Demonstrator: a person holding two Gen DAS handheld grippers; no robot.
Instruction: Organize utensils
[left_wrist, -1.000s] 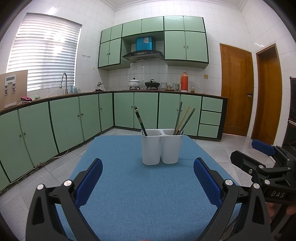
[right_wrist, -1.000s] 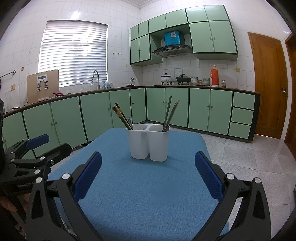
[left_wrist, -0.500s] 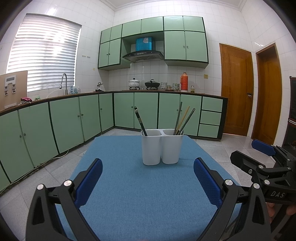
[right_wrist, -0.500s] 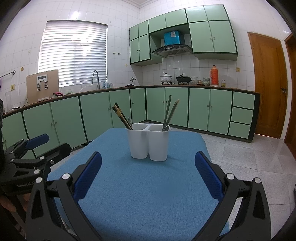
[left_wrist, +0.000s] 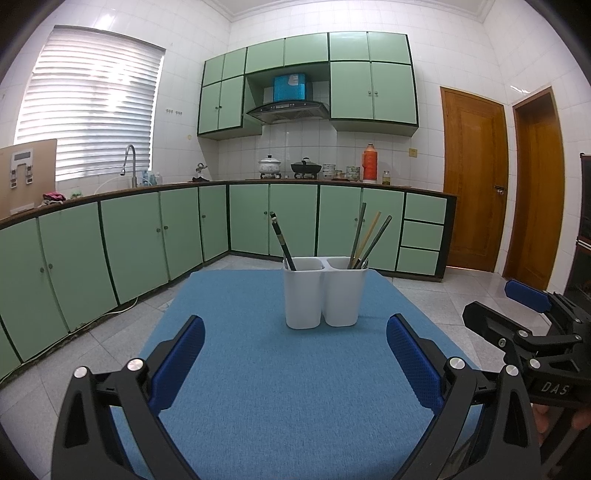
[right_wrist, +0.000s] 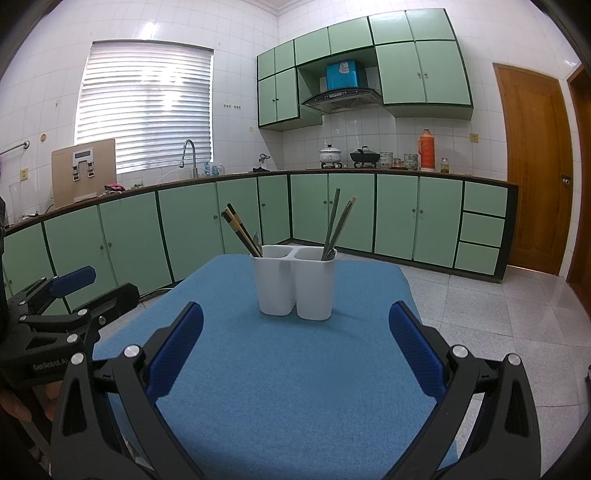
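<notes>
The white two-compartment holder (left_wrist: 325, 297) stands upright in the middle of the blue tabletop (left_wrist: 288, 387). Dark chopsticks (right_wrist: 241, 230) lean in its left compartment, and greenish and pale chopsticks (left_wrist: 367, 236) lean in its right one. The sticks look thin, stiff, light and a little slippery, so I would take one by the upper free part, well above the rim. The holder is probably light plastic and may tip if a stick is pulled sideways. How many sticks are in each compartment I cannot tell exactly.

The left tongs (left_wrist: 295, 363) are spread wide and empty, and the right tongs (right_wrist: 295, 349) are also wide and empty, both near the front edge. The cloth surface seems to give grip. Around are green cabinets (left_wrist: 291, 221), white tiles and a tiled floor (right_wrist: 498, 306).
</notes>
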